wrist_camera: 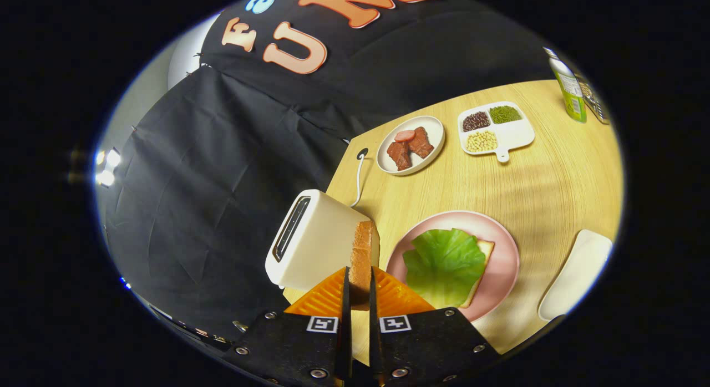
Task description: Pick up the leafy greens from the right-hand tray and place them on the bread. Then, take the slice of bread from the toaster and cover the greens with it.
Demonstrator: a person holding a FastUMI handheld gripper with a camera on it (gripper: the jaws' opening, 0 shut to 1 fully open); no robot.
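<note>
Fingers [363, 279] clamped on bread slice [363, 254]

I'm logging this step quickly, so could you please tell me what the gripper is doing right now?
Gripper: closed on the slice of bread, held edge-on between both fingers, beside the toaster.

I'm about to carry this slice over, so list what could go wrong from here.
1. The claw pinches the bread slice by a thin edge; it may tilt or slip.
2. The slice hangs close to the toaster and could bump it.
3. The lettuce overhangs the bread on the pink plate, so the cover may land crooked.
</note>
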